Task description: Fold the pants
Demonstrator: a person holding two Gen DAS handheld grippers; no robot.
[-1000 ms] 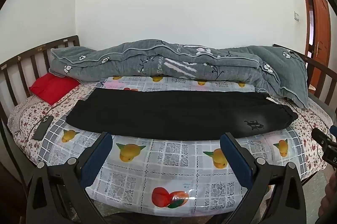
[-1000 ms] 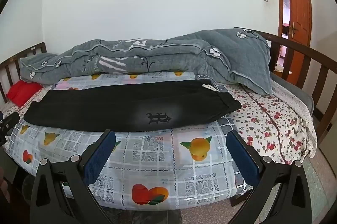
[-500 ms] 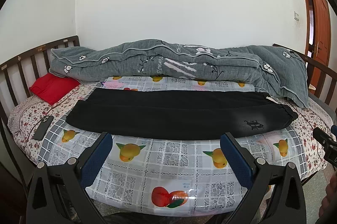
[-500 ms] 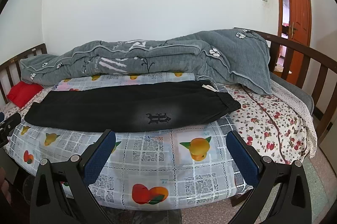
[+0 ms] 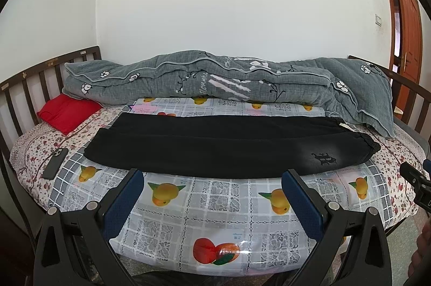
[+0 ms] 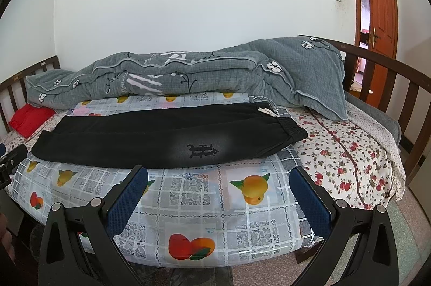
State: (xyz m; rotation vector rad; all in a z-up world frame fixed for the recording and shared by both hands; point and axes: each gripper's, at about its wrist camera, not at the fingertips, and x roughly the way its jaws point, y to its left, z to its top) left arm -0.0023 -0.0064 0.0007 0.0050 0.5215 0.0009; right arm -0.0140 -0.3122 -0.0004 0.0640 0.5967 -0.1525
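Black pants [image 5: 229, 146] lie flat lengthwise across the fruit-print sheet [image 5: 215, 205] on the bed, one leg stacked on the other, waistband to the right, cuffs to the left. A dark logo [image 6: 202, 150] shows near the waistband. The pants also show in the right wrist view [image 6: 161, 138]. My left gripper [image 5: 212, 178] is open and empty, held in front of the bed's near edge, short of the pants. My right gripper [image 6: 219, 175] is open and empty, in front of the waistband end.
A grey quilt [image 5: 215, 81] is bunched along the wall behind the pants. A red pillow [image 5: 67, 112] and a phone [image 5: 55, 162] lie at the left. Wooden rails [image 6: 390, 76] close both bed ends. An orange door [image 6: 377, 16] stands at the right.
Both views have shifted only slightly. The pants have not moved and both grippers stay open.
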